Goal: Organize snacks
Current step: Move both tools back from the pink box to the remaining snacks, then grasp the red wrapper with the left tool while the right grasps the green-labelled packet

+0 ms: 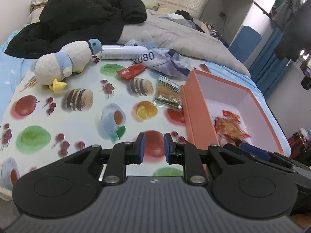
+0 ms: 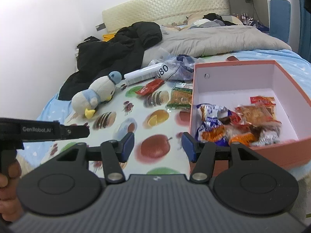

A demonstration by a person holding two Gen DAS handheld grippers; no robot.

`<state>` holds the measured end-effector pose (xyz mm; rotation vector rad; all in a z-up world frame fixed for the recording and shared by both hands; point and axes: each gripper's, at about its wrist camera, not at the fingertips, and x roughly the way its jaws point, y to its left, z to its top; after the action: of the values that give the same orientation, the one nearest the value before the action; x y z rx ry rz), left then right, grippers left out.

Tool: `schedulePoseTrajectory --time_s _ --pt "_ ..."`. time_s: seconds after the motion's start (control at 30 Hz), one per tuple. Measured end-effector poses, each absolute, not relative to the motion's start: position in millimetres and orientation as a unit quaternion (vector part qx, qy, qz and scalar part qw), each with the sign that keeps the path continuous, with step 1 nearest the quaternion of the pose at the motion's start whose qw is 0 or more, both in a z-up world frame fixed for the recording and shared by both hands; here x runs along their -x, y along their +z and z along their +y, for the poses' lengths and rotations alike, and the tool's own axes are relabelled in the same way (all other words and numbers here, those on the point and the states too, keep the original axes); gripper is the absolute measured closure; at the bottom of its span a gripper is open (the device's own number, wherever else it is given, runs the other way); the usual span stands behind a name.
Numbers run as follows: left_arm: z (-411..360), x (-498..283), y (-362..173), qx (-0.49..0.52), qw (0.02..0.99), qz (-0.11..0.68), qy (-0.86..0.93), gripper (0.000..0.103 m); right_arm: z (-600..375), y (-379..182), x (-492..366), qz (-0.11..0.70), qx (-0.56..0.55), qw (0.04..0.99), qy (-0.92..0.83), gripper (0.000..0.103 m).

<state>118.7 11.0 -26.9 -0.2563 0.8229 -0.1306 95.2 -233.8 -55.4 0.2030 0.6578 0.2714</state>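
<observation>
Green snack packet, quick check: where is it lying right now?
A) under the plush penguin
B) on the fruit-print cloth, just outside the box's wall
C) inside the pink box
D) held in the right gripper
B: the green snack packet lies flat on the fruit-print cloth, right beside the outer wall of the pink box, while both grippers are empty.

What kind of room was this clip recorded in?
Most likely a bedroom. The work surface is a bed with a padded headboard, a rumpled grey duvet and a black jacket thrown on it; a fruit-print cloth lies over the mattress.
</observation>
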Motion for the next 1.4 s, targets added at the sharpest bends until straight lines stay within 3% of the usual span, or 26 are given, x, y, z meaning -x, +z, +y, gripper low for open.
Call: schedulePoseTrajectory --time_s 0.13,0.27,0.63,0.87,1.03,1.13,1.4 --pt "21.3 -155.4 -39.3 0.122 0.904 0.405 -0.057 0.078 -225.5 -59.6 -120.8 0.321 -0.092 0.934 0.132 0.046" --pt "32.0 -202.7 -58.4 0.111 0.903 0.412 -0.055 0.060 -209.8 -67.2 -150.5 0.323 -0.083 0.933 0.133 0.046" --pt "57.9 -346.8 -115.9 0.054 0.894 0.436 -0.088 0.059 -152.5 -117.6 -253.1 0.331 -0.061 0.938 0.080 0.046" --pt "55.9 -424.8 -145.2 0.020 0.889 0.439 -0.126 0.042 -144.9 -153.3 -316.9 0.334 -0.055 0.941 0.012 0.046" --pt "44.2 -465.1 -165.8 -0.011 0.885 0.442 -0.145 0.042 -144.6 -178.6 -348.3 0.345 -0.051 0.937 -0.025 0.037" --pt "36.3 -482.8 -172.2 -0.027 0.885 0.439 -0.152 0.042 -136.9 -187.2 -358.1 0.343 -0.039 0.938 -0.028 0.026" --pt "24.3 -523.2 -187.8 -0.060 0.884 0.432 -0.165 0.042 -123.5 -206.1 -381.1 0.340 0.002 0.939 -0.056 0.026"
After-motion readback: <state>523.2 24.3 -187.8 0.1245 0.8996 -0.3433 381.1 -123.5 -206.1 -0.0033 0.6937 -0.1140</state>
